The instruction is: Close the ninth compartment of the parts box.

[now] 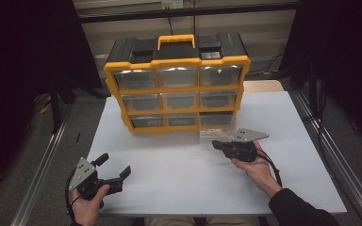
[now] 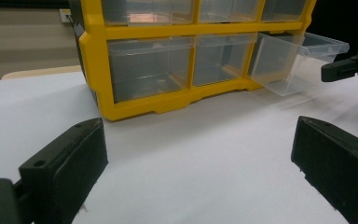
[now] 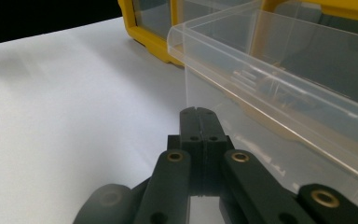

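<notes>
A white bench [image 1: 169, 160] carries a yellow drawer cabinet [image 1: 176, 89], whose bottom-right clear drawer [image 2: 298, 60] is pulled out. The left gripper [image 1: 115, 172] sits near the front-left edge, jaws wide apart and empty. The right gripper [image 1: 217, 143] has its jaws pressed together, empty, beside the drawer.

Yellow/black organizer [image 1: 176, 89] w/ clear drawers, bottom-right drawer [image 2: 298, 63] pulled out, white table [image 1: 179, 165], maybe cables behind.

Left claw [image 1: 115, 172] held low with jaws wide apart, right claw [image 1: 215, 143] jaws pressed together
</notes>
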The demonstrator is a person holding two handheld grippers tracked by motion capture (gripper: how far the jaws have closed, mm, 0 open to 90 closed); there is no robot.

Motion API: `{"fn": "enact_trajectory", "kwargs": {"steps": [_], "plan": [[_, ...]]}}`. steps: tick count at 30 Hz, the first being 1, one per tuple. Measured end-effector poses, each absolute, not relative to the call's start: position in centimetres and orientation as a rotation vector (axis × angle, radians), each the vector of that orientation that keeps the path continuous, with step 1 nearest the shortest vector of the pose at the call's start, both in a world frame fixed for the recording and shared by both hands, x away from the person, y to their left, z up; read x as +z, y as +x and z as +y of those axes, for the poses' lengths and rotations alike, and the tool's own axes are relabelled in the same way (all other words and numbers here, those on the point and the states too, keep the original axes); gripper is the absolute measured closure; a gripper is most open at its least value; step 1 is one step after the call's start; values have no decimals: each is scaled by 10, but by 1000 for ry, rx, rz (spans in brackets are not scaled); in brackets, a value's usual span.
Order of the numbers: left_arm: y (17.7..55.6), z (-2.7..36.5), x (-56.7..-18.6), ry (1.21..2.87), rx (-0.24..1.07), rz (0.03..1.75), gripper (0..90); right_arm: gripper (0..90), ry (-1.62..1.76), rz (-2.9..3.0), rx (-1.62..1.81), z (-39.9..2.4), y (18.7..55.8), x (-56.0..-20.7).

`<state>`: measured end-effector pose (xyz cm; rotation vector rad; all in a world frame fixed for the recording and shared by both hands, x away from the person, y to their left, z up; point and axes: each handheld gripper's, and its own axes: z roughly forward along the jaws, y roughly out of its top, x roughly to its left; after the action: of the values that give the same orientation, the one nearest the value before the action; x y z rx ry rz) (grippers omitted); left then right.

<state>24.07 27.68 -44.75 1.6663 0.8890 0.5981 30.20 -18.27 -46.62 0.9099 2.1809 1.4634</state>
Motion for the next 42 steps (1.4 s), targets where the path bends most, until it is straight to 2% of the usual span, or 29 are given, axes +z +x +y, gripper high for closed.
{"fn": "enact_trajectory", "kwargs": {"steps": [42], "plan": [[240,276,-447,1657,597,891,33,900,928,2128,1421,-177,318,-467]]}}
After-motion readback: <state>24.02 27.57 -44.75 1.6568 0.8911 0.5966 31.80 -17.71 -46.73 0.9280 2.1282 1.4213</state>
